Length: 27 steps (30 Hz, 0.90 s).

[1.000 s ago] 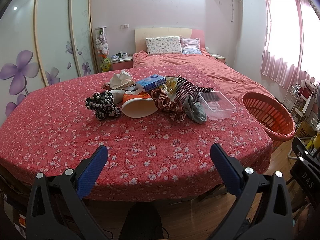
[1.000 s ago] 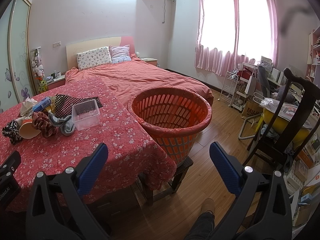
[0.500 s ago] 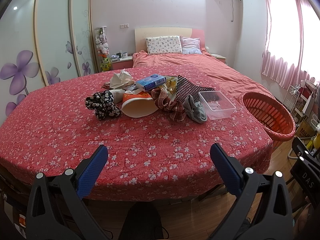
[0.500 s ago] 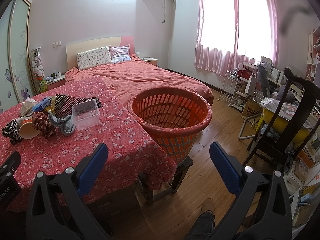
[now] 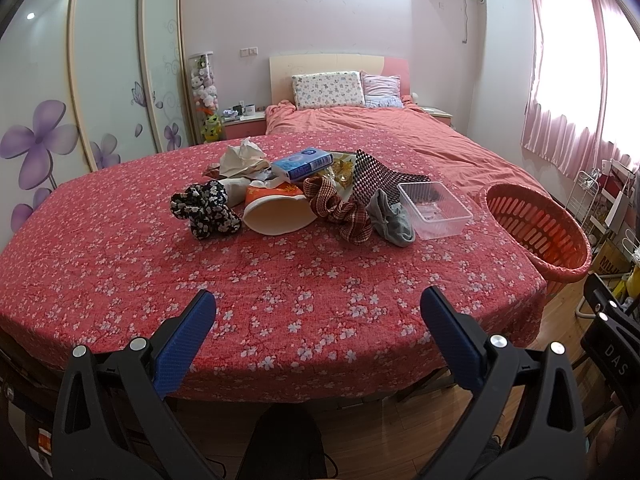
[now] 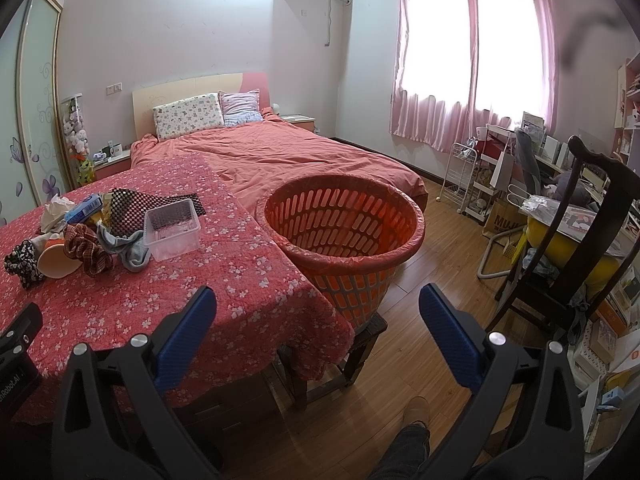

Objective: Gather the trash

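Observation:
A pile lies on the red floral table (image 5: 280, 280): crumpled tissue (image 5: 242, 156), a blue tissue pack (image 5: 303, 163), an orange paper cup (image 5: 276, 216) on its side, a clear plastic box (image 5: 434, 210), a black floral scrunchie (image 5: 206, 209), a plaid scrunchie (image 5: 340, 210), a grey sock (image 5: 390, 220) and a checkered mat (image 5: 374, 178). An orange basket (image 6: 340, 228) stands on a stool at the table's right edge. My left gripper (image 5: 318, 312) is open and empty over the table's near edge. My right gripper (image 6: 318, 308) is open and empty, in front of the basket.
A bed (image 6: 288, 156) with pillows stands behind the table. A dark wooden chair (image 6: 580, 240) and a cluttered desk are at the right. A white wire cart (image 6: 464, 176) stands by the pink curtains. Wooden floor lies between basket and chair.

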{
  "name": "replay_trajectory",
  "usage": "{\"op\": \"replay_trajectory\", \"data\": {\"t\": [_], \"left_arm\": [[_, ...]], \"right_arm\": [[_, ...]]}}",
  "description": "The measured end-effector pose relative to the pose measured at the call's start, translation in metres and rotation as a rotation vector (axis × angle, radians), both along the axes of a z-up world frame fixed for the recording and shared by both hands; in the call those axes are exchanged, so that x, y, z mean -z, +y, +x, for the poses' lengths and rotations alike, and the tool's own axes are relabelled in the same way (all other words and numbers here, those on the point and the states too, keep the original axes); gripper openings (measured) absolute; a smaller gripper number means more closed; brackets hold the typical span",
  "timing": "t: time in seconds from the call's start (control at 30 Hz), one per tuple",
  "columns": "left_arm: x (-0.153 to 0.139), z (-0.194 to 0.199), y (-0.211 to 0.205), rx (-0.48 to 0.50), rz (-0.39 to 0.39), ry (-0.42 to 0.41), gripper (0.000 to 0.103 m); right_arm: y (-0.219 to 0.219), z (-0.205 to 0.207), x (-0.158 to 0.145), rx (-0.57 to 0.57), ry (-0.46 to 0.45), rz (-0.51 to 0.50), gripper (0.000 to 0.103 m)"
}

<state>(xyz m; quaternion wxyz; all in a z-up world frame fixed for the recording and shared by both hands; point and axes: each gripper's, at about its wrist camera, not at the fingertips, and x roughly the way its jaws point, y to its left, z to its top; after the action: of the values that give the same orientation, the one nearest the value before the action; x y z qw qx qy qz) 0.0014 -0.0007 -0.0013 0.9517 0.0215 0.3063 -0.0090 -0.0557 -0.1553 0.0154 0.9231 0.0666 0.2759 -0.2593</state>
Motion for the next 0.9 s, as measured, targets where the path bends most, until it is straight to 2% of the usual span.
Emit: {"op": "replay_trajectory", "data": {"t": [0.27,0.43,0.63,0.9], "left_arm": [[0.002,0.006,0.002,-0.007,0.0,0.002,0.101],[0.005,0.023,0.014,-0.023,-0.025,0.016,0.101],[0.009,0.044,0.034,-0.06,-0.068,0.042,0.101],[0.009,0.067,0.066,-0.147,-0.058,0.03,0.101]], "right_arm": [[0.002,0.019,0.003,-0.019,0.004,0.002,0.099],[0.005,0.037,0.003,-0.061,0.009,0.008,0.099],[0.008,0.087,0.011,-0.17,0.021,0.099,0.099],[0.032,0.157,0.026,-0.3,0.054,0.149,0.099]]}}
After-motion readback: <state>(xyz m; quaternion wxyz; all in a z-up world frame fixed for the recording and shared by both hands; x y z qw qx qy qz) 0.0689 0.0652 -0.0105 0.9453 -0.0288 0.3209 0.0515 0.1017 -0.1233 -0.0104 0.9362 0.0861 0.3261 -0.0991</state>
